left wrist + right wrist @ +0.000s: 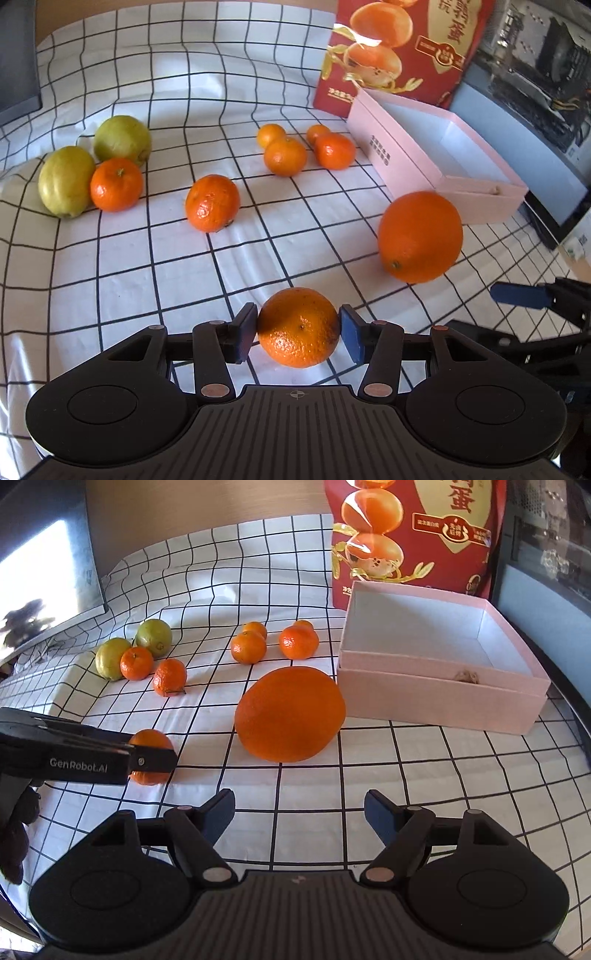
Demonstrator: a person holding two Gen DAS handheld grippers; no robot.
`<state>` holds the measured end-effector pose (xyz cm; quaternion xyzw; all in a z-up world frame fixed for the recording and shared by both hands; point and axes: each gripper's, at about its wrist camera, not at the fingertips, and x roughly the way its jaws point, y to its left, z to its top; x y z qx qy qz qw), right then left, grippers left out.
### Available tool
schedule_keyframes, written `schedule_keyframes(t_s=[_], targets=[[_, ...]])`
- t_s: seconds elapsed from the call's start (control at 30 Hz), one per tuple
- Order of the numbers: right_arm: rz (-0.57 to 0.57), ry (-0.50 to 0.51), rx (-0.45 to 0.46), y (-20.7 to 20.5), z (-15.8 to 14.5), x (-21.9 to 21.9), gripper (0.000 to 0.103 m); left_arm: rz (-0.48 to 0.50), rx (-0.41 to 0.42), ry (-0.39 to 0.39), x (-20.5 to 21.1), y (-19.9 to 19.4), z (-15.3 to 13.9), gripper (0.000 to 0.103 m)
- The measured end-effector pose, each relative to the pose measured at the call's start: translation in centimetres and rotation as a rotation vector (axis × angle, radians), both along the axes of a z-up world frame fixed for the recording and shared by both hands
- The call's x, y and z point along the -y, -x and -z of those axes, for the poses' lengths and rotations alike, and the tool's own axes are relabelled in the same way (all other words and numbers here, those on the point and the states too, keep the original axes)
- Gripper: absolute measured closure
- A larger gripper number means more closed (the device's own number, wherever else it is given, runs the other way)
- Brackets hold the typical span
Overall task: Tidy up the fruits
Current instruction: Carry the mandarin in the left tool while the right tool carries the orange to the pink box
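Observation:
My left gripper (298,328) is shut on a mandarin (298,326), its pads touching both sides; the mandarin also shows in the right wrist view (151,740) behind the left gripper's fingers (151,758). My right gripper (299,812) is open and empty, just in front of a large orange (290,713), which also shows in the left wrist view (420,236). An open, empty pink box (439,698) stands to the right. Two green-yellow lemons (66,181) and several small mandarins (212,203) lie on the checked cloth (155,266).
A red printed fruit bag (417,535) stands behind the pink box (399,162). A dark monitor (44,579) stands at the far left. Dark equipment lies along the right edge (535,85). The right gripper's blue pad (521,295) shows at the right.

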<state>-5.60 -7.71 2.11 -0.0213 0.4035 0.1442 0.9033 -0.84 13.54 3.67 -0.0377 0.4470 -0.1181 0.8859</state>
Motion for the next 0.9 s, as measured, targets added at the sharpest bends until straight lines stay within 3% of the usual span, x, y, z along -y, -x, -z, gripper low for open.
schedule_keyframes(t_s=[0.27, 0.37, 0.57, 0.73, 0.9], targets=[[-0.022, 0.049, 0.065, 0.2, -1.1, -0.9, 0.025, 0.018, -0.010, -0.024, 0.7, 0.1, 0.3, 0.050], [-0.012, 0.016, 0.084, -0.2, -1.9, -0.7, 0.019, 0.015, -0.002, -0.042, 0.9, 0.3, 0.4, 0.049], [0.022, -0.017, 0.068, -2.8, -1.8, -1.0, 0.019, 0.005, -0.002, -0.065, 1.4, 0.4, 0.3, 0.049], [0.068, -0.038, 0.028, -6.1, -0.7, -2.1, 0.019, 0.003, -0.010, -0.078, 1.5, 0.4, 0.1, 0.049], [0.112, -0.111, -0.124, -8.4, 1.6, -1.5, 0.017, -0.001, -0.012, -0.078, 1.6, 0.6, 0.1, 0.049]])
